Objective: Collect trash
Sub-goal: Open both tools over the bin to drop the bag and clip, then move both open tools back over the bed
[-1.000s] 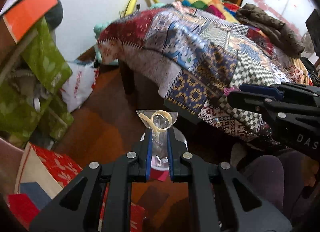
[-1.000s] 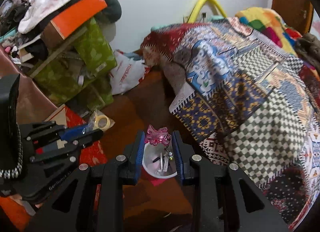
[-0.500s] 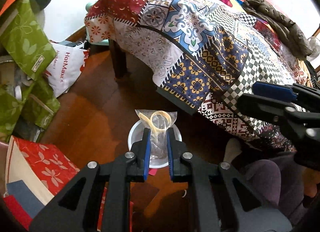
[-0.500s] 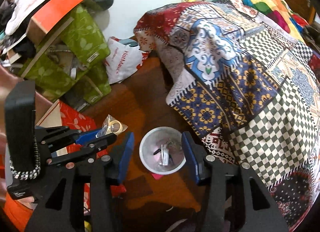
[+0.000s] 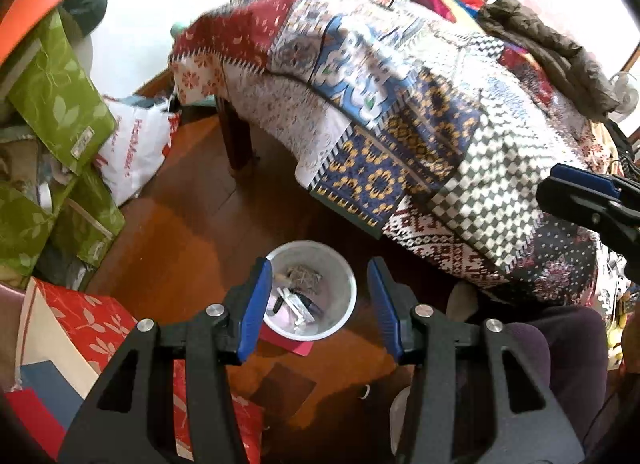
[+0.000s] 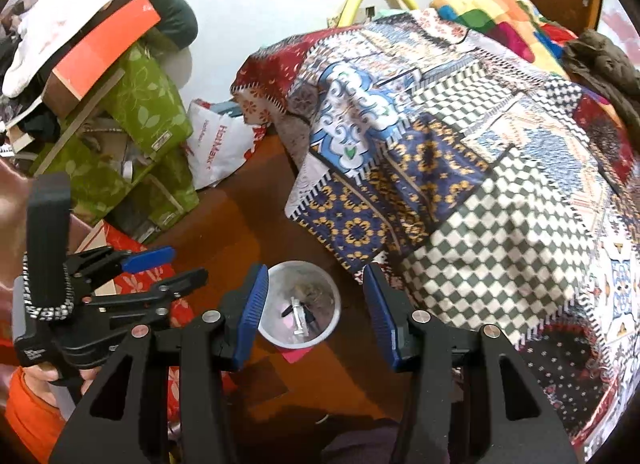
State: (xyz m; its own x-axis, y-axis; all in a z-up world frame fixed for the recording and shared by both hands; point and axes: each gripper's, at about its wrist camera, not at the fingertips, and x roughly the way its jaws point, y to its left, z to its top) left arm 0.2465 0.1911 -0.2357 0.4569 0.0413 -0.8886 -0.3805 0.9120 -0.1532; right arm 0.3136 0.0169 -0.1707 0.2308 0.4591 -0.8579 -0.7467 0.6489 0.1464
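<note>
Both grippers (image 5: 316,296) (image 6: 314,300) hang spread, empty, over the cup (image 5: 310,290) on the floor — a careless dip tips it, scattering trash.

One white cup (image 5: 344,264), two grippers (image 5: 316,298) (image 6: 314,306).

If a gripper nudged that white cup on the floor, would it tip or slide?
The white cup looks thin-walled with only small scraps inside, so probably light. It would likely slide on the smooth wooden floor, and may tip if pushed near its rim.
</note>
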